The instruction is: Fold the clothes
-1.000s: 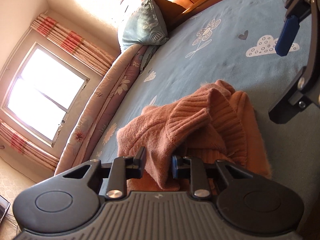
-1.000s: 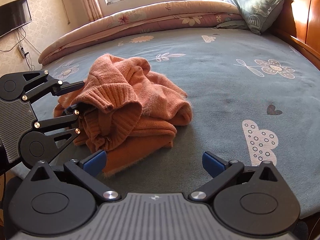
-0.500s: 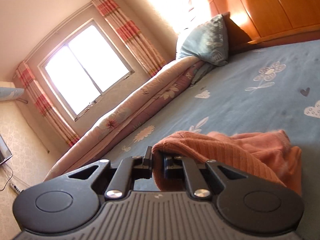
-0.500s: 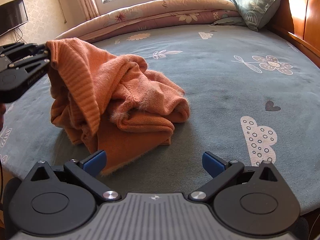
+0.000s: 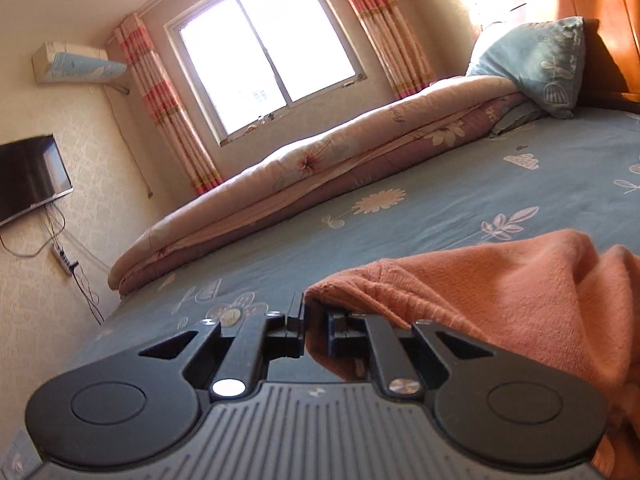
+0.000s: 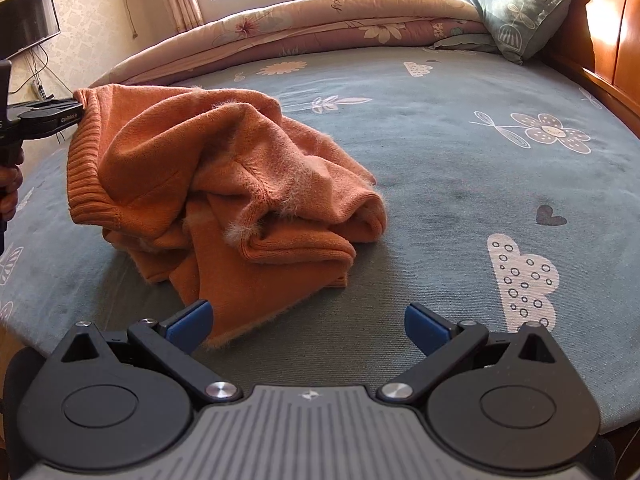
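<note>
Two claws: left claw [image 5: 314,322] pinches sweater [image 6: 224,184] ribbed hem; right claw [image 6: 306,322] wide, bedsheet [image 6: 460,152] bare beyond.

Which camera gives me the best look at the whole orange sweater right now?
The right wrist view: the orange sweater lies crumpled on the bed sheet, its ribbed hem pinched by the left gripper. The left wrist view shows only the pinched edge draping off to the right.
</note>
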`<state>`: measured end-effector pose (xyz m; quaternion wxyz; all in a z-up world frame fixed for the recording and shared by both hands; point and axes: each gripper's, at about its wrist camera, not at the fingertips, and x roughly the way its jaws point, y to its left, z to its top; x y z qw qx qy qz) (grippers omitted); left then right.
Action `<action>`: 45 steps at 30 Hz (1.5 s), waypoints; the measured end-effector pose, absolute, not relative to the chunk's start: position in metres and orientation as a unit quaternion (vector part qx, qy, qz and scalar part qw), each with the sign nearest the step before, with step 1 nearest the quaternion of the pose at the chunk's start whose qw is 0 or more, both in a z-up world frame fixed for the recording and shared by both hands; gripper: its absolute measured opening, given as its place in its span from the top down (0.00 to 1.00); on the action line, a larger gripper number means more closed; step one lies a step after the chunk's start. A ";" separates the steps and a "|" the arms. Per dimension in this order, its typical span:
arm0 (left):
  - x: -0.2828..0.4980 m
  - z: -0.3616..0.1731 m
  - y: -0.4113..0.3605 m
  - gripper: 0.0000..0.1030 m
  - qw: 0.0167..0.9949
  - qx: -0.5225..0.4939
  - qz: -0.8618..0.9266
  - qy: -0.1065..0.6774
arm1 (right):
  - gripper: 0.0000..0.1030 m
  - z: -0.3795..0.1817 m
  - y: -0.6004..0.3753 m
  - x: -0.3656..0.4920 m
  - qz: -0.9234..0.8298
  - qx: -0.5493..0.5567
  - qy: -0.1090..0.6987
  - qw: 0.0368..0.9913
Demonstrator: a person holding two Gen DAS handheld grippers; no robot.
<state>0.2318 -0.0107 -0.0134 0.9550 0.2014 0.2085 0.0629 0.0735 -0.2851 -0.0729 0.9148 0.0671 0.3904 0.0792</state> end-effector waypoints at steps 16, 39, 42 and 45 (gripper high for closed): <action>0.216 -0.058 0.022 0.84 0.928 0.158 -0.011 0.339 | 0.00 -0.077 -0.271 0.083 0.094 0.049 0.396 0.912; 0.129 -0.062 0.010 0.41 0.927 0.128 -0.088 0.340 | 0.31 -0.061 -0.229 0.125 0.144 -0.051 0.359 0.921; 0.128 -0.064 0.015 0.41 0.928 0.118 -0.084 0.342 | 0.39 -0.069 -0.219 0.134 0.149 -0.071 0.361 0.918; 0.127 -0.065 0.017 0.41 0.928 0.115 -0.082 0.343 | 0.61 -0.076 -0.208 0.142 0.123 -0.107 0.356 0.920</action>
